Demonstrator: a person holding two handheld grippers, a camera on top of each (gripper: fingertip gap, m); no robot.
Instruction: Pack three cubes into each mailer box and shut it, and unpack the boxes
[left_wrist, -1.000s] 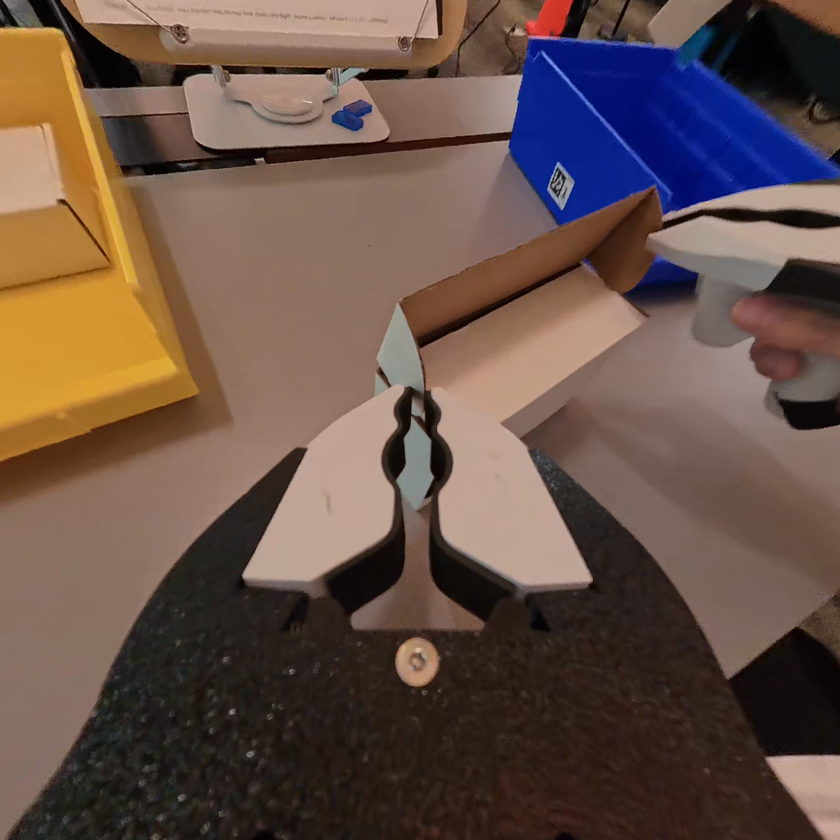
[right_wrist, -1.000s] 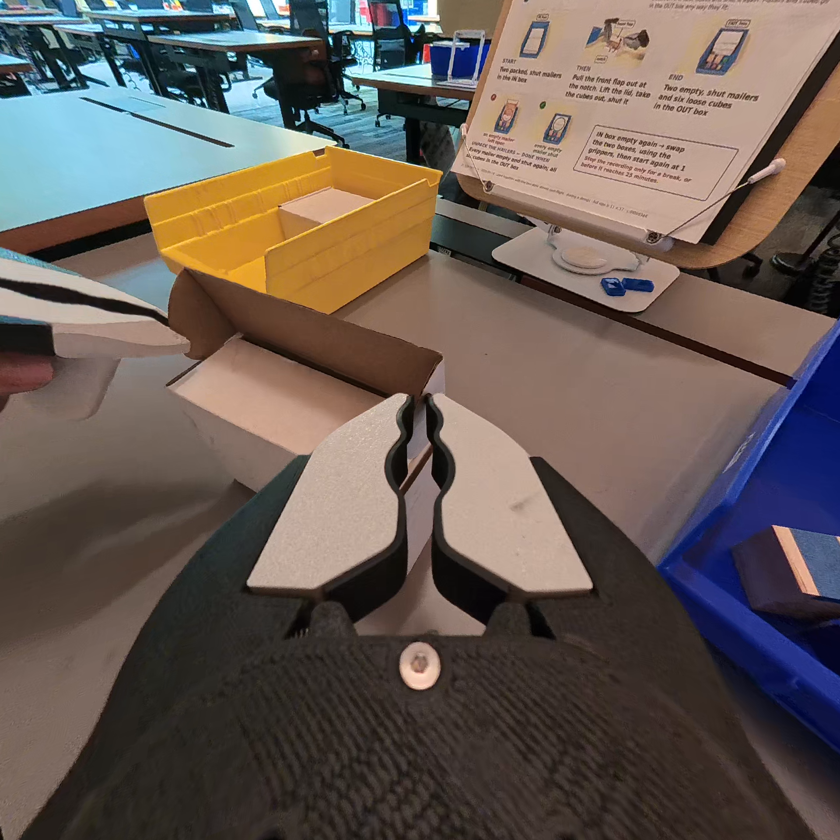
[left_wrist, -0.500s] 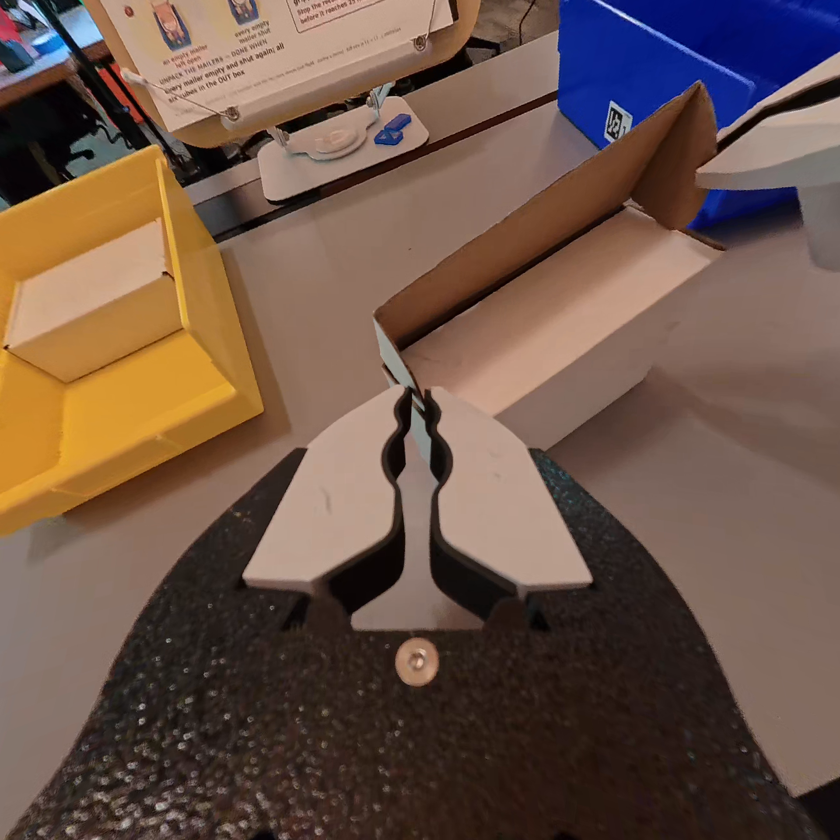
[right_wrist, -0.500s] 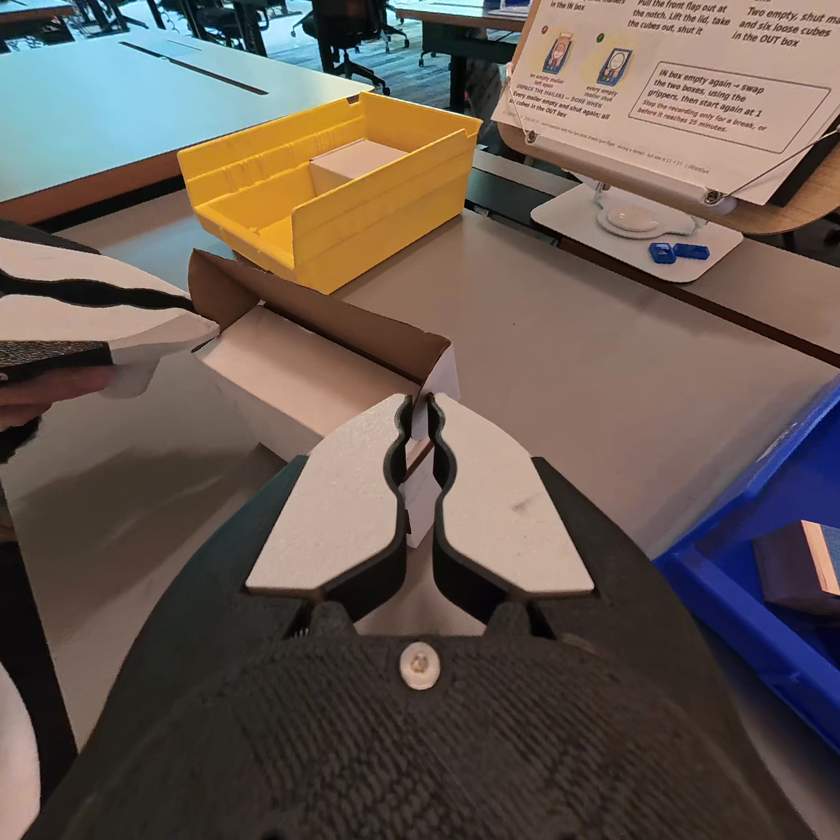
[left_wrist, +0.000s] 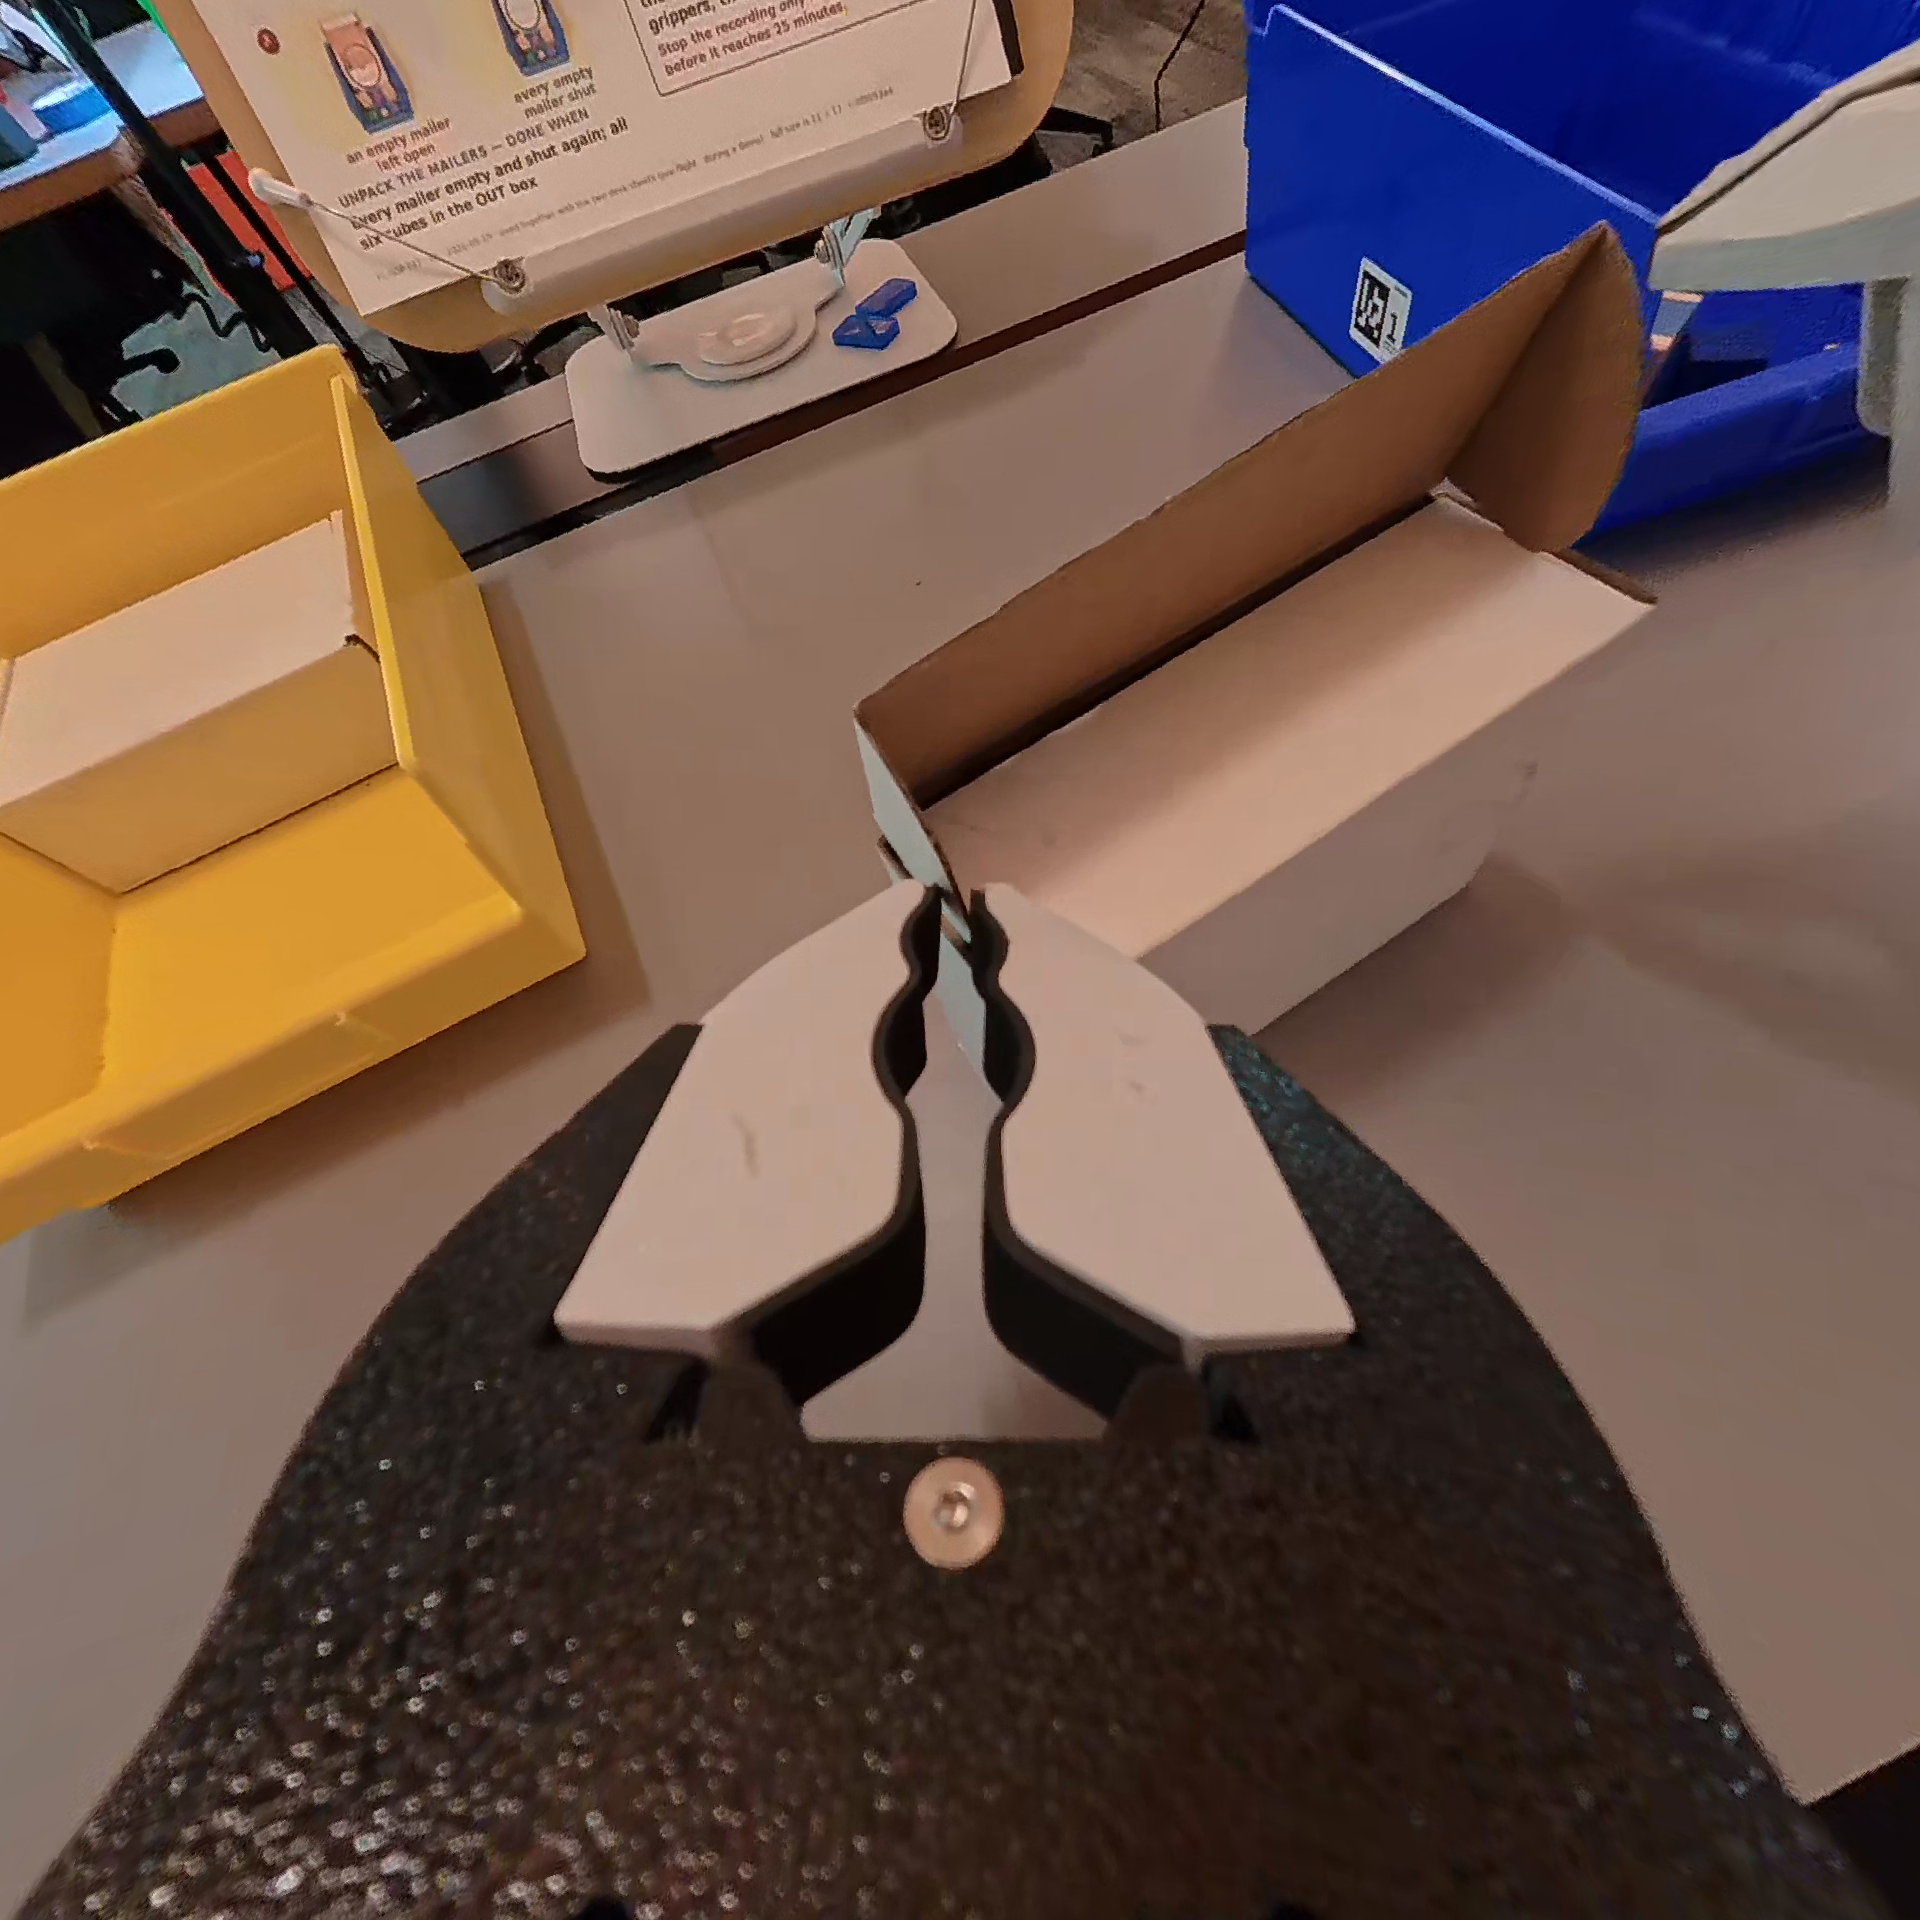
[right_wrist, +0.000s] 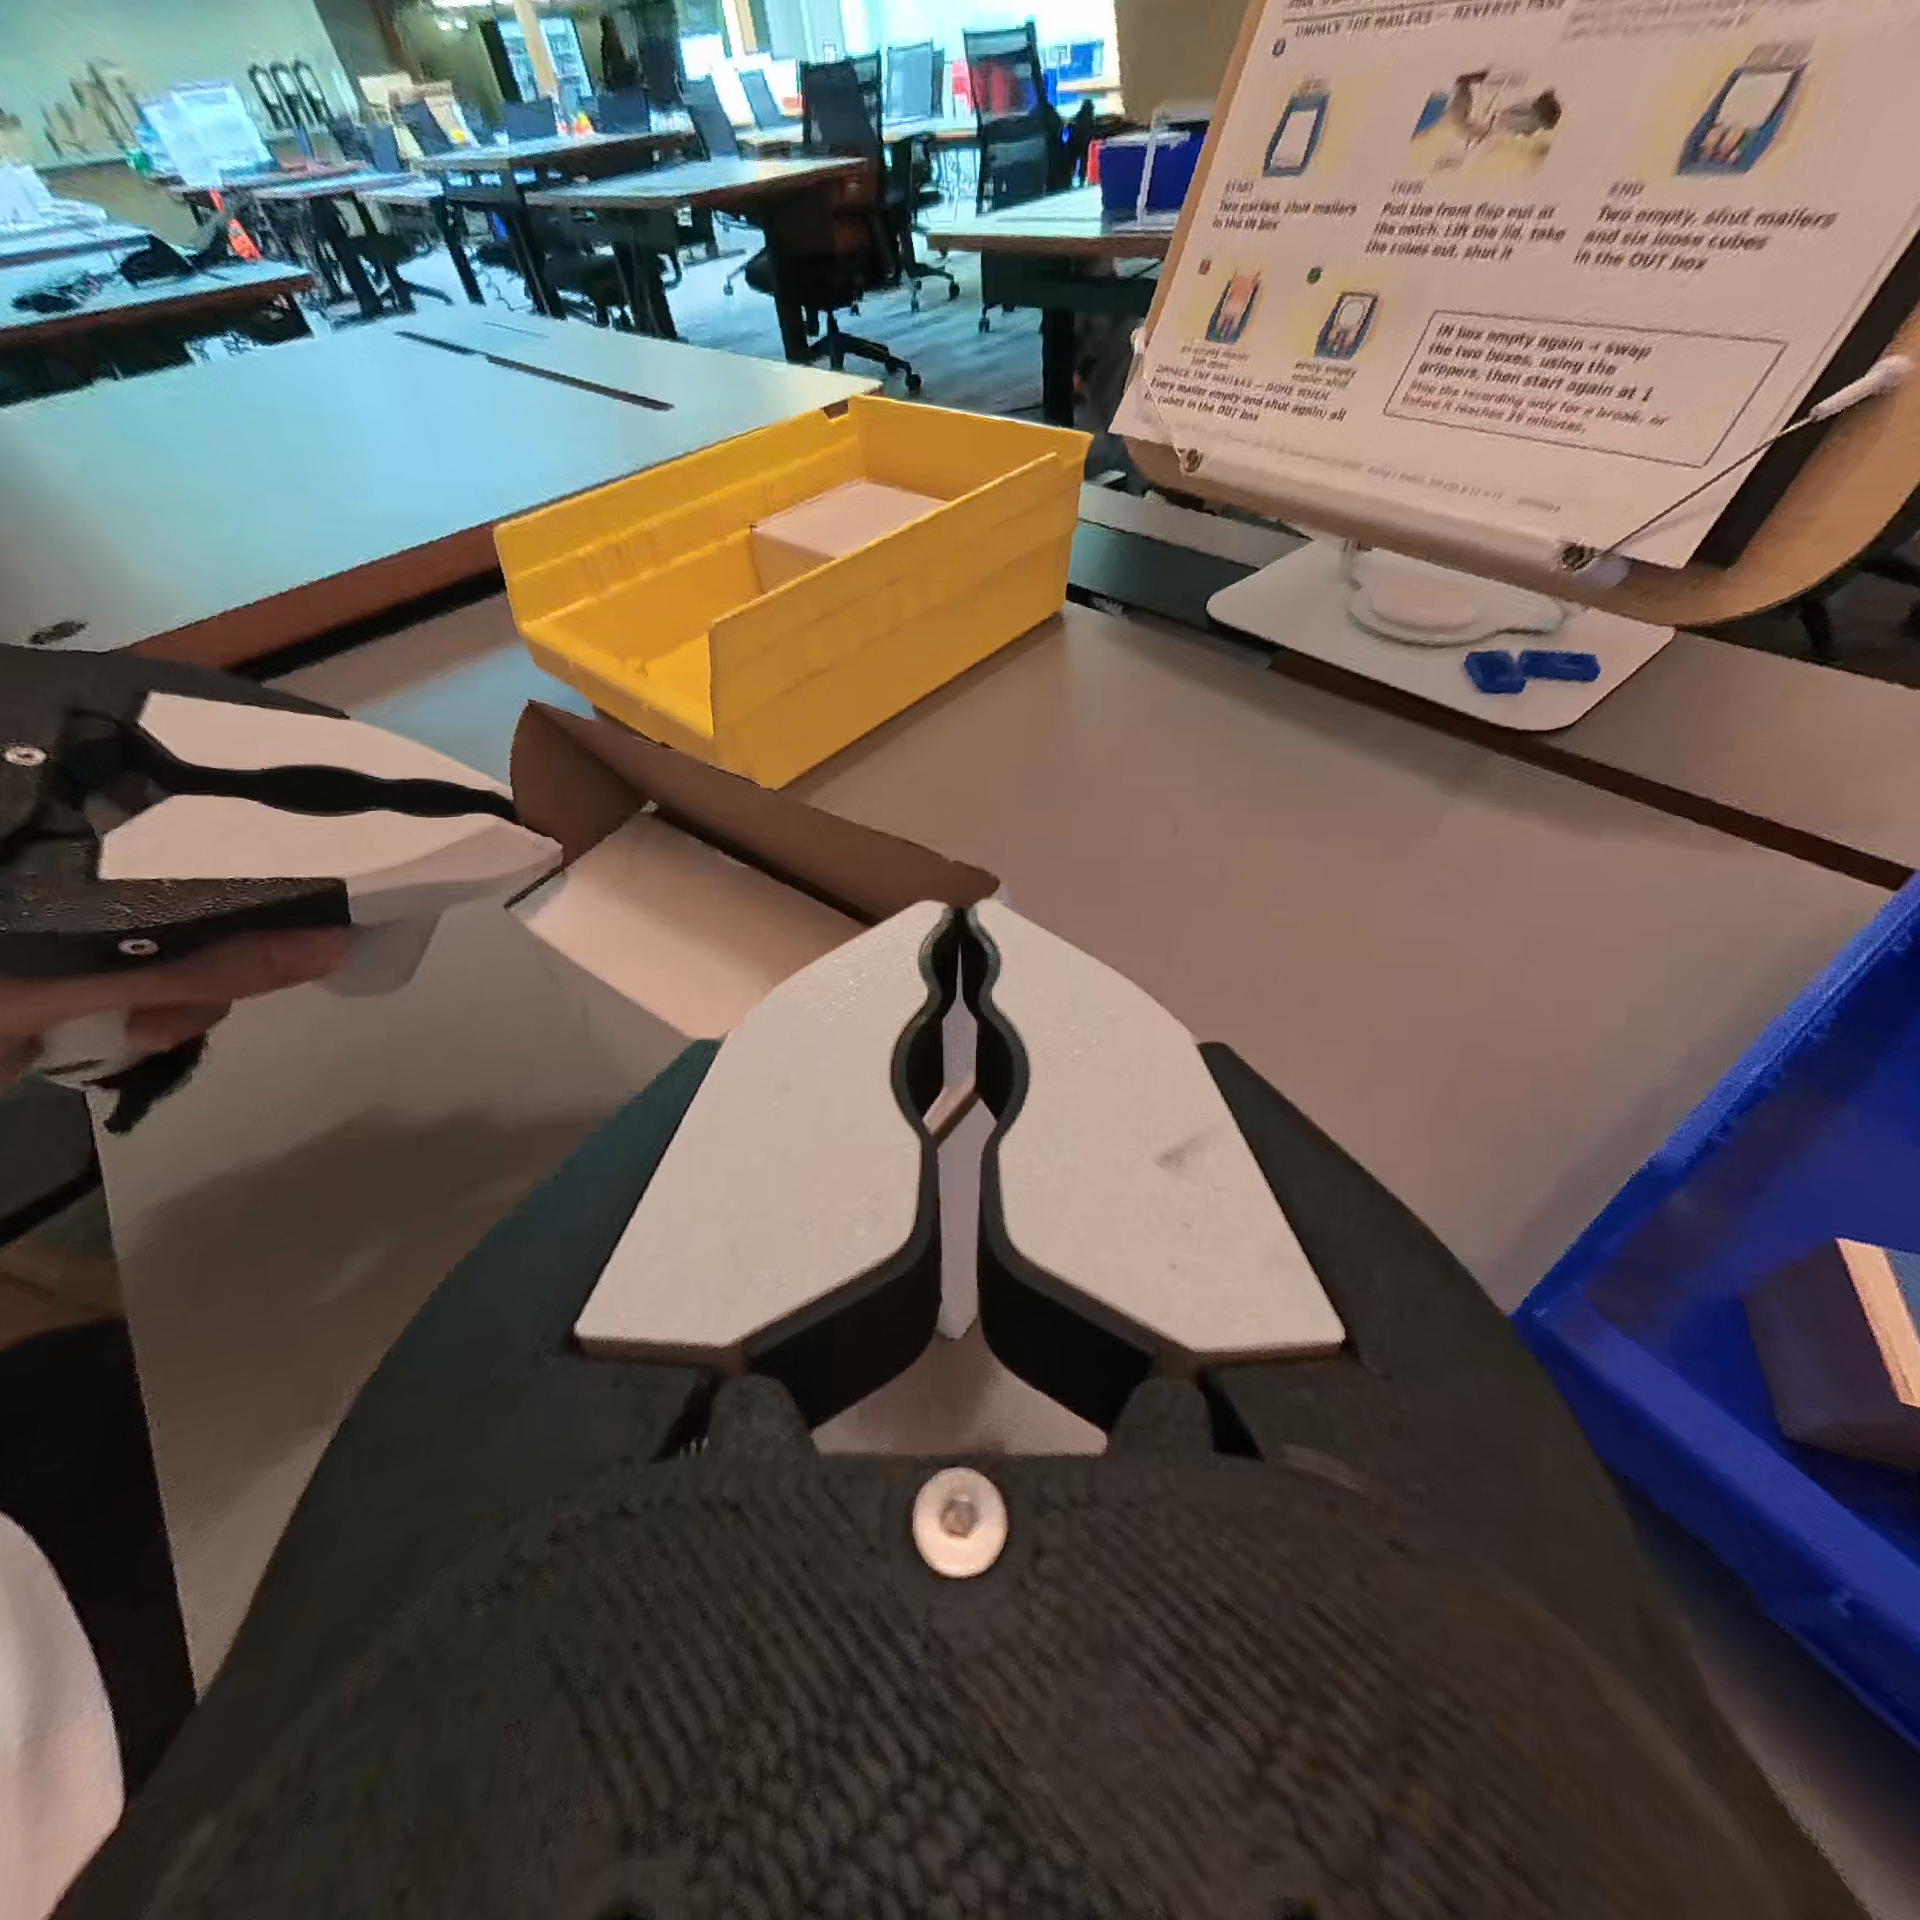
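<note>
Left wrist view, left to right: a yellow plastic bin (left_wrist: 260, 935) at the left edge holds a closed white cardboard mailer box (left_wrist: 197, 707); a paper instruction sheet on a wooden stand (left_wrist: 644, 135) occupies the upper centre. At frame centre the left gripper (left_wrist: 961, 914) has its jaws nearly closed, pinching the near side flap of a long white cardboard mailer box (left_wrist: 1247, 790) that lies on the grey counter (left_wrist: 727, 665). The brown inner face of the box's front flap stands raised. A blue plastic bin (left_wrist: 1455, 197) fills the upper right.

Right wrist view: the left gripper appears at the left edge, pinching one end flap. At centre the right gripper (right_wrist: 961, 935) has its jaws almost together on the opposite end flap of the same box. A dark blue cube (right_wrist: 1839, 1351) lies in the blue bin at the right edge.
</note>
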